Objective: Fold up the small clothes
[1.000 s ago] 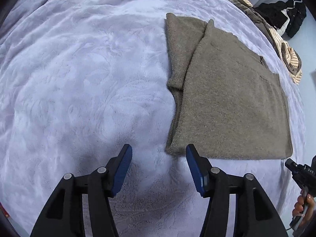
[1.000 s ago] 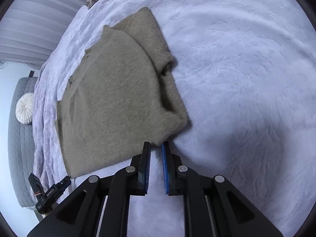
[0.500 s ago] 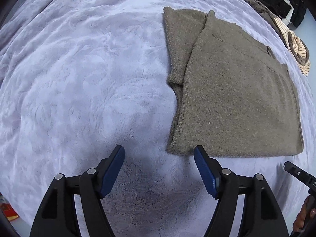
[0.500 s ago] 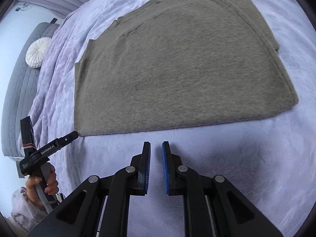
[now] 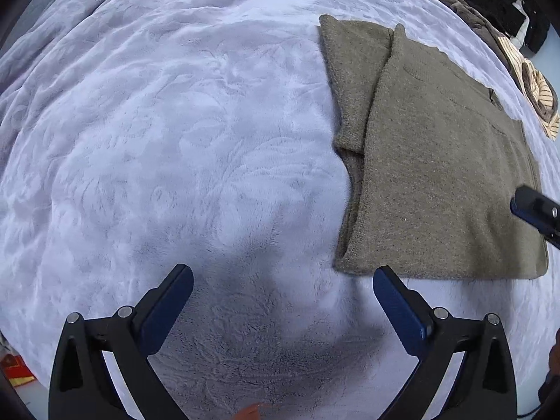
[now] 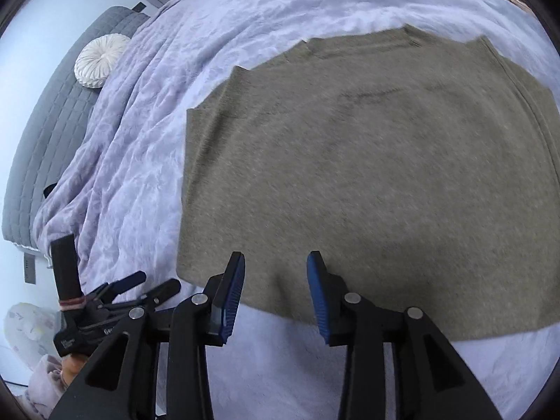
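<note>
Right gripper (image 6: 275, 292), jaws apart, straddles the near hem of the sweater (image 6: 367, 175) lying flat on the bed (image 6: 147, 112), while the wide-open left gripper (image 5: 282, 297) sits off its left corner.

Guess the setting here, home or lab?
Most likely a home bedroom: a bed with a lavender blanket, a grey padded headboard with a round white cushion, and a brown sweater laid out for folding.
</note>
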### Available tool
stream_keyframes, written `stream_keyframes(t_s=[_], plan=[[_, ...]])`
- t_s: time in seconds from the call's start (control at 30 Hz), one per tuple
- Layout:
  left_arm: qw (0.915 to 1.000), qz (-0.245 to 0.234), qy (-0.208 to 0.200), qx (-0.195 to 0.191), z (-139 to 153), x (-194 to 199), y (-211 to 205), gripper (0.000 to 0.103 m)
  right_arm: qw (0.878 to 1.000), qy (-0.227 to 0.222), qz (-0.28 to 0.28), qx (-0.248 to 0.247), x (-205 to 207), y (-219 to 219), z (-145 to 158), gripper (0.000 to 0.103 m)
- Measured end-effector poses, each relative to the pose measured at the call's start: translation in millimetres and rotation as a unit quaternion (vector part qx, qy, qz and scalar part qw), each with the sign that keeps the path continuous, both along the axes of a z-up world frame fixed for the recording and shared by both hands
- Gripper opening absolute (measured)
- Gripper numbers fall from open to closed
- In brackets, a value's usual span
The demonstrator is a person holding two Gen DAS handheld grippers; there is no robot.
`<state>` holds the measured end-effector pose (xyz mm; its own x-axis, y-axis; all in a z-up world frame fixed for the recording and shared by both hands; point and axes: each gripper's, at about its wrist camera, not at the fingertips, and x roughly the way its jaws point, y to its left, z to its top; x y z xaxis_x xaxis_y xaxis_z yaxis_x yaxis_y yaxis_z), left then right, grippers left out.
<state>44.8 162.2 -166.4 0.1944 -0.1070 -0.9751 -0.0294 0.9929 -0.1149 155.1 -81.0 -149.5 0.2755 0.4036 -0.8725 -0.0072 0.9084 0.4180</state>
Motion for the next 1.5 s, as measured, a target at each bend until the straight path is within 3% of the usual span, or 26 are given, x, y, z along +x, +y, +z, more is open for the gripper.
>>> stream_keyframes(t_s=[0.07,0.13,0.3,0.43,0.5,0.6,0.67,0.8,0.9,1.07,1.33,1.5], plan=[[0.9999,0.009,-0.002,0.011,-1.1,-1.1,9.2,0.103,1.0,-0.009,0.0,0.002,17.6,12.6,-0.3,0.036],[0.9998,0.017,-0.001,0.012,-2.8,-1.6,18.4,0.103,1.0,-0.018,-0.007,0.006,38.8,23.1,-2.9,0.019],[0.9996,0.026,0.008,-0.003,-7.7,-4.4,43.4,0.103,0.999,-0.014,-0.034,0.025,88.2,41.4,-21.3,0.019],[0.9994,0.03,-0.005,-0.015,-4.4,-7.7,59.6,0.103,1.0,-0.014,-0.022,0.014,121.7,68.3,-39.0,0.019],[0.9992,0.035,-0.004,-0.019,-5.4,-8.3,67.3,0.103,1.0,-0.01,0.0,0.0,132.4,83.7,-49.6,0.019],[0.9991,0.038,-0.001,-0.02,-4.4,-9.5,78.2,0.103,0.997,-0.02,0.042,-0.058,136.2,110.4,-53.1,0.019],[0.9991,0.037,0.0,-0.02,-3.2,-9.5,82.0,0.103,0.993,-0.029,0.078,-0.082,129.8,123.6,-46.6,0.019],[0.9989,0.033,0.004,-0.033,4.5,-4.3,76.9,0.103,0.989,-0.022,0.123,-0.073,105.5,133.4,-30.4,0.019],[0.9991,0.024,0.003,-0.035,10.9,3.8,73.3,0.103,0.995,-0.011,0.095,-0.038,78.4,114.3,-17.1,0.02],[0.999,0.01,0.006,-0.043,18.5,9.7,63.7,0.103,0.999,0.039,0.021,0.015,25.0,68.9,-16.0,0.04],[0.9991,-0.011,-0.001,-0.041,16.2,4.3,33.9,0.103,0.989,0.111,-0.074,0.064,-56.7,9.7,-47.9,0.041],[0.9968,-0.021,0.018,-0.075,8.7,6.9,16.9,0.103,0.98,0.119,-0.124,0.1,-79.2,-9.6,-61.2,0.041]])
